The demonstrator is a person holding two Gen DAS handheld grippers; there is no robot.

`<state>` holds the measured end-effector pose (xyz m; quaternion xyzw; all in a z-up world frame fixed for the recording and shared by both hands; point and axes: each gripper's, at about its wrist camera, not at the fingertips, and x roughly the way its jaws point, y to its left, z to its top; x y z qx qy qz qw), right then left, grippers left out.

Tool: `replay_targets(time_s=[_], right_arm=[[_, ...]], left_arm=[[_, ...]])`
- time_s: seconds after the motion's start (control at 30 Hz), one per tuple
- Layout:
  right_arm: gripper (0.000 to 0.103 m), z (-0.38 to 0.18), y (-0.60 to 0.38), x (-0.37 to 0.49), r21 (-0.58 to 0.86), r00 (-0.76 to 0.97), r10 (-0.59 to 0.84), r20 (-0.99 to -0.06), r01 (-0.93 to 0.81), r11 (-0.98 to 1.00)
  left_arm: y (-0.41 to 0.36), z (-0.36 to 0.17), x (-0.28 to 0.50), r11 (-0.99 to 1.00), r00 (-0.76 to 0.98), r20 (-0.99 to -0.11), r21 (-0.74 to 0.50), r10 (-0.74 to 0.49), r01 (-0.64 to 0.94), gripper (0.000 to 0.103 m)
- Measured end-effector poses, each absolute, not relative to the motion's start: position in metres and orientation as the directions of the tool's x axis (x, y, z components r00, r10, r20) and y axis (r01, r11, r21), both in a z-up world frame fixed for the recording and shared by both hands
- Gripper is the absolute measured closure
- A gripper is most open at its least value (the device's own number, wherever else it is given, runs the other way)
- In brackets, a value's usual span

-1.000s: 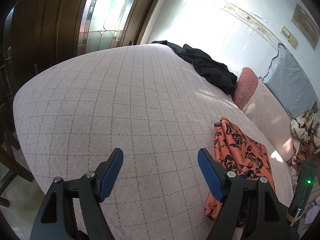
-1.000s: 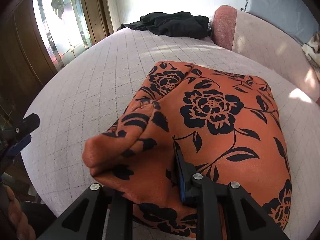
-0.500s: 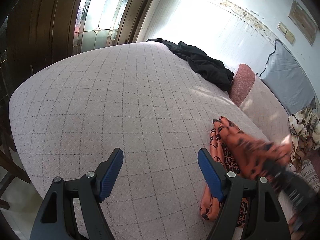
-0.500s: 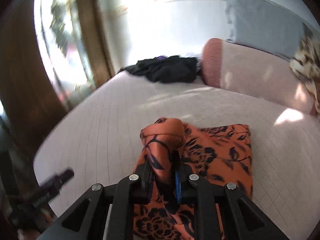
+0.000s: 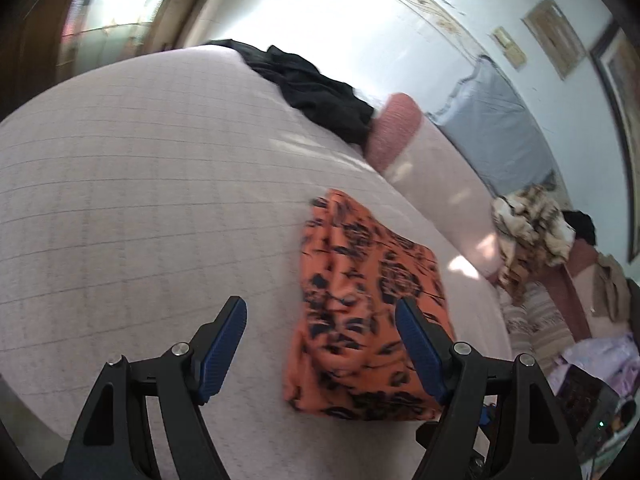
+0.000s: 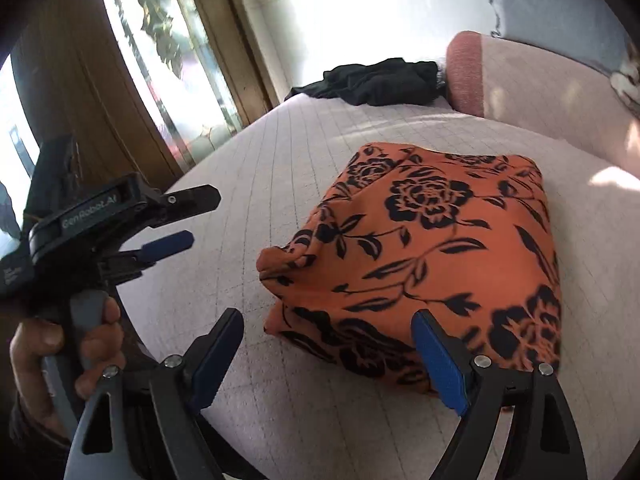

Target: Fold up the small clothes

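Observation:
An orange garment with black flowers (image 6: pixel 432 248) lies folded in a rough square on the pale quilted bed (image 6: pixel 280 160). My right gripper (image 6: pixel 328 344) hovers just in front of its near edge. Its jaws are opening wide and the pads touch no cloth. In the left wrist view the same garment (image 5: pixel 360 300) lies ahead and to the right of my left gripper (image 5: pixel 320 336), which stands open and empty above the bed (image 5: pixel 140 180). The right wrist view also shows the left gripper (image 6: pixel 202 216) at the left, held by a hand (image 6: pixel 92 332).
A black garment (image 5: pixel 320 96) is crumpled at the far end of the bed, next to a pink bolster (image 5: pixel 392 128) and a grey pillow (image 5: pixel 492 120). A brown and cream patterned cloth (image 5: pixel 528 224) is heaped at the right. Wooden doors with glass (image 6: pixel 168 60) stand beyond the bed's left edge.
My right gripper has let go of the orange fold it pinched and drawn back and up; the garment now lies folded. My left gripper has swung right, towards the garment.

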<state>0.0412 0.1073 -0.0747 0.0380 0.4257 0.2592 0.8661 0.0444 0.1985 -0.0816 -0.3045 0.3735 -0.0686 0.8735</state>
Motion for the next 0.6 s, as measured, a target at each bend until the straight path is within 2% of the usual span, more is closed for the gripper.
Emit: replay_targets(time_s=[0.1,0.13,0.17,0.2,0.3,0.4,0.43,0.47,0.53,0.6], right_arm=[[0.015,-0.067,0.068,0.035,0.367,0.543,0.487,-0.684,-0.321,0.873],[0.015,-0.065,0.056,0.032,0.391,0.554,0.49,-0.673,-0.296,0.871],[0.015,-0.065,0.044,0.034,0.413,0.557,0.492,-0.669,-0.272,0.869],[0.015,-0.065,0.034,0.033,0.431,0.56,0.492,-0.667,-0.249,0.868],[0.015,-0.069,0.003,0.032,0.496,0.562,0.506,-0.654,-0.187,0.848],[0.015,-0.075,-0.022,0.028,0.644,0.527,0.601,-0.602,-0.125,0.755],[0.015,-0.078,-0.027,0.027,0.703,0.507,0.646,-0.57,-0.106,0.703],[0.015,-0.082,-0.03,0.025,0.76,0.488,0.689,-0.535,-0.077,0.645],[0.015,-0.094,-0.031,0.022,0.865,0.445,0.777,-0.445,-0.013,0.502],[0.015,-0.108,-0.024,0.025,0.913,0.423,0.819,-0.389,0.059,0.403]], left_arm=[[0.17,-0.085,0.063,0.846,0.646,-0.68,-0.524,-0.347,-0.097,0.028],[0.167,-0.096,0.068,0.835,0.603,-0.71,-0.536,-0.365,-0.125,0.044],[0.168,-0.111,0.07,0.813,0.554,-0.732,-0.56,-0.397,-0.158,0.065],[0.168,-0.127,0.072,0.791,0.501,-0.753,-0.579,-0.427,-0.196,0.069],[0.171,-0.151,0.07,0.759,0.451,-0.768,-0.599,-0.455,-0.254,0.069],[0.167,-0.134,0.069,0.777,0.481,-0.763,-0.586,-0.432,-0.232,0.065],[0.164,-0.127,0.069,0.787,0.495,-0.759,-0.578,-0.423,-0.214,0.059],[0.162,-0.121,0.069,0.794,0.51,-0.753,-0.574,-0.415,-0.201,0.047],[0.16,-0.114,0.066,0.806,0.539,-0.752,-0.554,-0.379,-0.207,0.035],[0.16,-0.113,0.068,0.8,0.545,-0.758,-0.55,-0.36,-0.237,0.034]])
